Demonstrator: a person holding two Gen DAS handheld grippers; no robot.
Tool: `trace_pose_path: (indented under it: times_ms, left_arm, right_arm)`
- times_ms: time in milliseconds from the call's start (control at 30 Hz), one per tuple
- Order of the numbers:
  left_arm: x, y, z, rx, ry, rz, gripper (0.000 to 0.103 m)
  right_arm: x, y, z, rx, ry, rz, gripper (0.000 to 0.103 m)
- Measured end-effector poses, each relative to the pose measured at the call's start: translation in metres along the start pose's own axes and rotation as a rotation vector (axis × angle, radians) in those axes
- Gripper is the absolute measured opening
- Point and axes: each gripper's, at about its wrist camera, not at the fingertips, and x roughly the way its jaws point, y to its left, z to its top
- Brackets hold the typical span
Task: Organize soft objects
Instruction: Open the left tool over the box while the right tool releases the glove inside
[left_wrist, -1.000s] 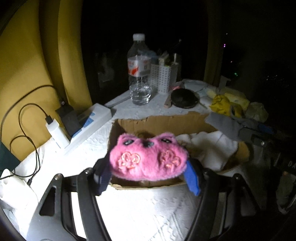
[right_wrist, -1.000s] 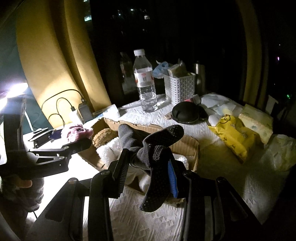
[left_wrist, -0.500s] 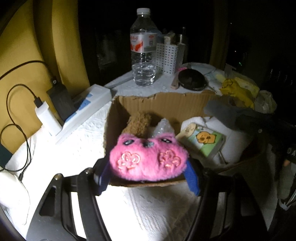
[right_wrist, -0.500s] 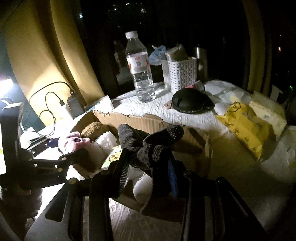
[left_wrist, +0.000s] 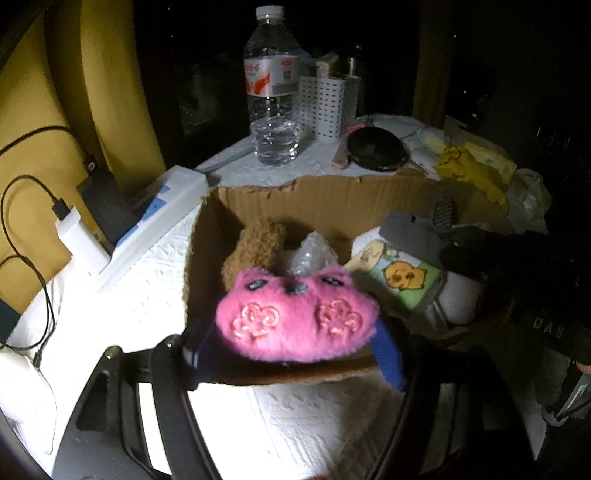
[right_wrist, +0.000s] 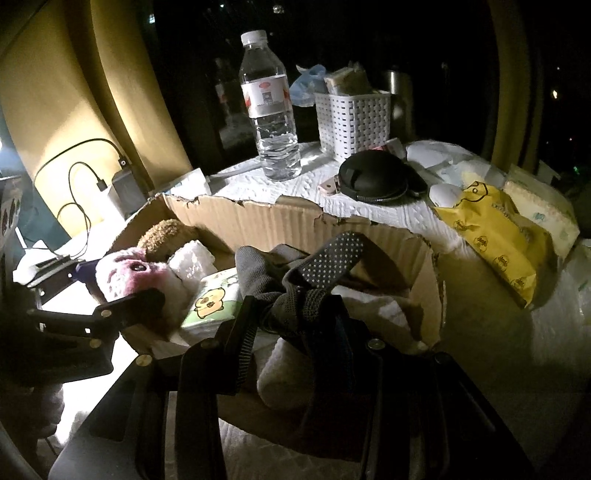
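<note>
Now the pink plush toy (left_wrist: 295, 321) sits pinched in the left claw (left_wrist: 295, 350), its blue pads pressed into both fluffy sides, held just above the near edge of the cardboard box (left_wrist: 332, 199). Over on the right, the right claw (right_wrist: 295, 325) is clamped on a grey grippy sock (right_wrist: 295, 284), which hangs over the box's right half. Inside the box lie a brown fuzzy toy (left_wrist: 255, 247), a crinkly clear wrap (left_wrist: 310, 254) and a tissue pack with a cartoon print (left_wrist: 402, 277), resting on something white. Beyond the box, on the bench (left_wrist: 147, 280), stand a water bottle (left_wrist: 273, 92) and a white basket (left_wrist: 321, 107).

The risks look like these: the plush hovers right at the torn near wall, so letting go early could bounce it off the rim onto the bench. With both claws crowding one box, they could bump, and the sock's loose end could snag on the ragged cardboard.
</note>
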Motion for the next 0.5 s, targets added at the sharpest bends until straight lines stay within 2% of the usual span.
trace_pose_path:
  times_ms: [300, 500]
  left_arm:
    - [-0.005, 0.002, 0.0, -0.019, -0.03, -0.006, 0.089]
    - [-0.016, 0.005, 0.001, -0.034, -0.053, -0.004, 0.089]
  right_arm:
    - [-0.002, 0.0, 0.0, 0.009, 0.005, -0.01, 0.045]
    - [-0.008, 0.002, 0.0, 0.009, 0.0, -0.017, 0.047]
